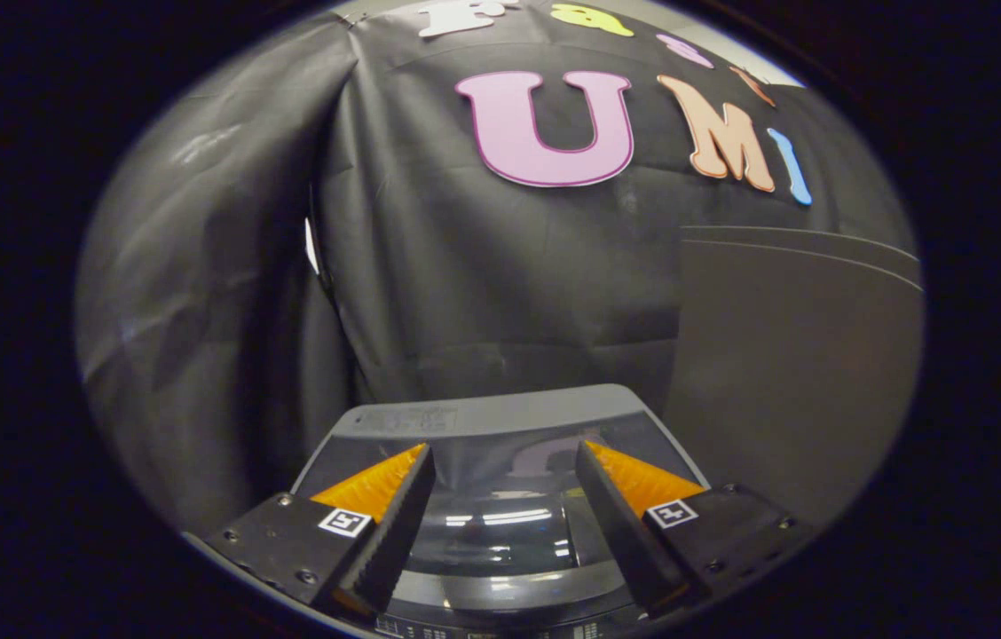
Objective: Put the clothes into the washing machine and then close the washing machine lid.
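A grey top-loading washing machine (483,415) stands below and just ahead of my fingers. Its dark glass lid (500,510) lies flat and closed, with reflections on it. My gripper (505,457) hovers above the lid, open, with nothing between its fingers. The left fingertip (416,479) and the right fingertip (594,479) stand wide apart over the glass. A strip of the control panel (483,628) shows right under the fingers. What lies under the lid is hidden by the dark glass.
The black cloth wall (483,266) hangs close behind the machine. A grey panel (802,373) stands to the right of the machine. Folded black cloth (208,311) hangs to the left.
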### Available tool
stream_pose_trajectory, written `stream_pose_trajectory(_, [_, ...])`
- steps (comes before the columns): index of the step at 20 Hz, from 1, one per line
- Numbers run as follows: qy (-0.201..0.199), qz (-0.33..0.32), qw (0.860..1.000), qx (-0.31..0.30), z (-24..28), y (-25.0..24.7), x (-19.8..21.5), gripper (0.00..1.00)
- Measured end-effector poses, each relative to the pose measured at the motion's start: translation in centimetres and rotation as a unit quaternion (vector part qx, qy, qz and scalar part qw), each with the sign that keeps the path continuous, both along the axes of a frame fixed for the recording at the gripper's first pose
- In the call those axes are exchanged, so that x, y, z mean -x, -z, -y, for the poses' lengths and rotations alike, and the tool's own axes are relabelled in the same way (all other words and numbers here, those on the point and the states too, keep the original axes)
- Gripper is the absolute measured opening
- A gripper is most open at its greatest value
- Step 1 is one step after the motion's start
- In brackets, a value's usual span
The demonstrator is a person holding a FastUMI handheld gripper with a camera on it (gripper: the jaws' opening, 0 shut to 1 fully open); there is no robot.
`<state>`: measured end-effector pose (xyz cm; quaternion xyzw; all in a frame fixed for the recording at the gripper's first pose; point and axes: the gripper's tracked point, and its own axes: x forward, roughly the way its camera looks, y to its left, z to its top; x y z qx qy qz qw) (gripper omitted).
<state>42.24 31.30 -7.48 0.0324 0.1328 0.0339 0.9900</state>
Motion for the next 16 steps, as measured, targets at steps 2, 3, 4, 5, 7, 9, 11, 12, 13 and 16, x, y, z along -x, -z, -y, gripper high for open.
stream_pose_trajectory(2, [0.001,0.005,1.0,0.008,0.3,-0.3,1.1,0.97])
stream_pose_trajectory(3, [0.0,0.009,1.0,0.019,0.6,-0.5,1.5,0.97])
stream_pose_trajectory(4, [-0.003,0.012,1.0,0.024,0.6,-0.6,1.8,0.97])
stream_pose_trajectory(5, [-0.007,0.012,1.0,0.024,0.6,-0.8,2.2,0.97])
stream_pose_trajectory(7, [-0.009,0.007,1.0,0.019,0.7,-0.5,3.2,0.97])
stream_pose_trajectory(9, [-0.009,0.002,1.0,0.013,0.7,-0.3,4.3,0.97])
stream_pose_trajectory(11, [-0.009,0.002,1.0,0.013,1.0,-0.4,5.2,0.97])
stream_pose_trajectory(12, [-0.008,0.0,1.0,0.013,1.2,-0.4,5.6,0.97])
stream_pose_trajectory(13, [-0.008,-0.005,1.0,0.007,1.6,-0.4,6.3,0.97])
stream_pose_trajectory(16, [-0.006,-0.013,1.0,-0.014,2.1,-1.0,8.1,0.97])
